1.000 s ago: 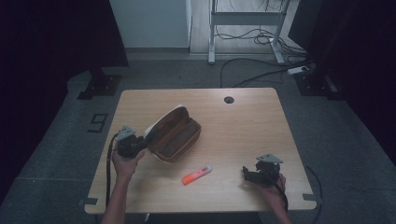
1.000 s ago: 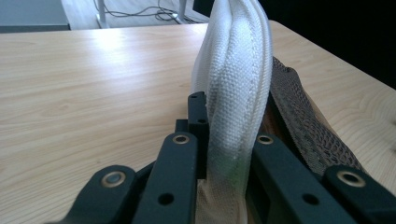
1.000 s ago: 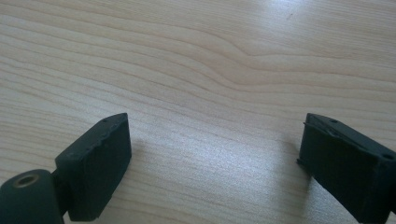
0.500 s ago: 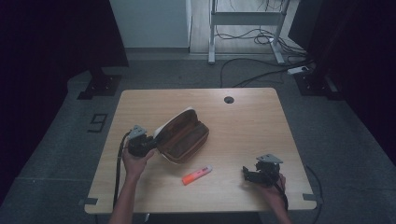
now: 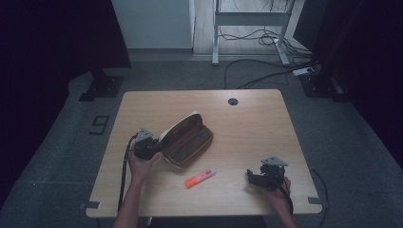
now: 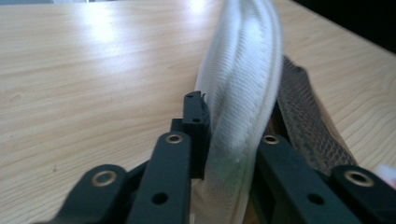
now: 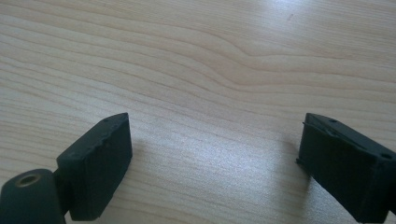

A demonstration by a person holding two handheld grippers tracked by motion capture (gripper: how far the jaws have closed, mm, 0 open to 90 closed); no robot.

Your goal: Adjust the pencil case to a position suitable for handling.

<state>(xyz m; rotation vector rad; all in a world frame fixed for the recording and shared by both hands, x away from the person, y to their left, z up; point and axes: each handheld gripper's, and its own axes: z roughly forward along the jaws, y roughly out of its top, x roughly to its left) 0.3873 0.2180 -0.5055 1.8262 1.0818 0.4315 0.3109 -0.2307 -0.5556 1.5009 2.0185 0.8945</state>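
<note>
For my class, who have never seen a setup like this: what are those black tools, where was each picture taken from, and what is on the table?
A person holds a hand-held two-jaw gripper in each hand. One camera looks down from above; two more ride on the grippers, looking along their black jaws. On the wooden table lie an open pencil case and an orange marker. The left gripper pinches the case's pale raised flap, though its jaws have just been easing apart. The right gripper rests open over bare wood, holding nothing.
</note>
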